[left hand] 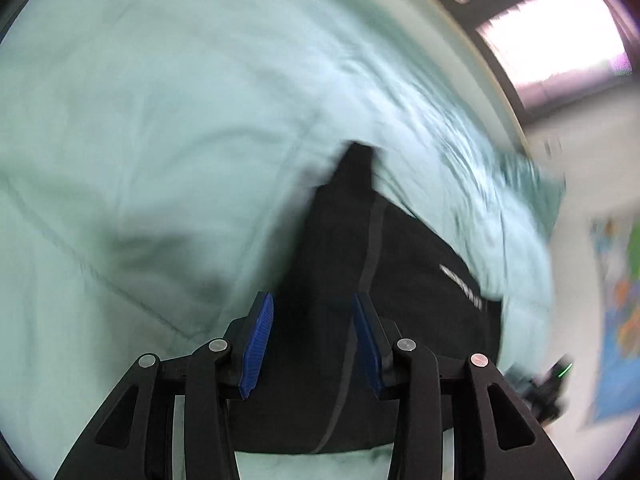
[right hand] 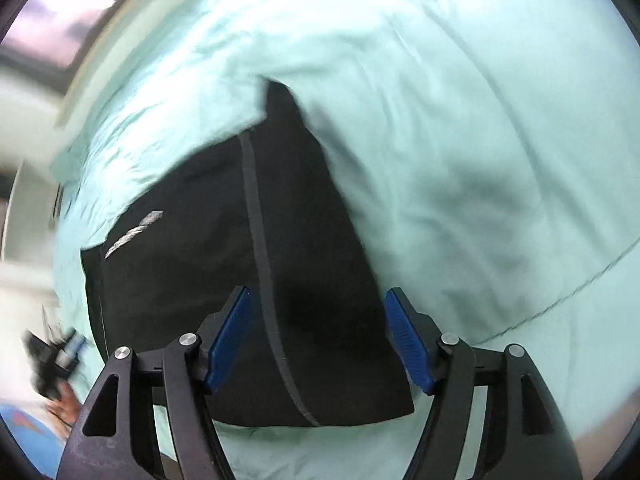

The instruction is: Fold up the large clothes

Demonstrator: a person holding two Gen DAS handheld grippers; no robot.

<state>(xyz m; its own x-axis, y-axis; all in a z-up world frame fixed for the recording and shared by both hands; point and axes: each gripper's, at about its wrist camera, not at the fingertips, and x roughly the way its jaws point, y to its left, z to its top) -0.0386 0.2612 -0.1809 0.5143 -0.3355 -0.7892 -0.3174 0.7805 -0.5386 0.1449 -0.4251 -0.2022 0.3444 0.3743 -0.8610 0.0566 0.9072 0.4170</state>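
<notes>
A black garment [left hand: 404,280] with a grey stripe and a small white print lies folded on a pale green sheet [left hand: 140,120]. In the left wrist view it runs from between the fingers up to a narrow point. My left gripper [left hand: 312,298] hangs just above it, its blue pads apart and clear of the cloth. In the right wrist view the same garment [right hand: 192,240] fills the lower middle, its bottom edge lying straight on the sheet [right hand: 480,120]. My right gripper [right hand: 318,294] stands wide open over it, with nothing pinched. Both views are motion-blurred.
The sheet is rumpled toward its far edge [left hand: 480,152]. Bright windows [left hand: 552,40] and a pale wall lie beyond. A colourful mat [left hand: 616,320] shows off the bed's side. A blurred dark device [right hand: 52,356] is at the lower left of the right wrist view.
</notes>
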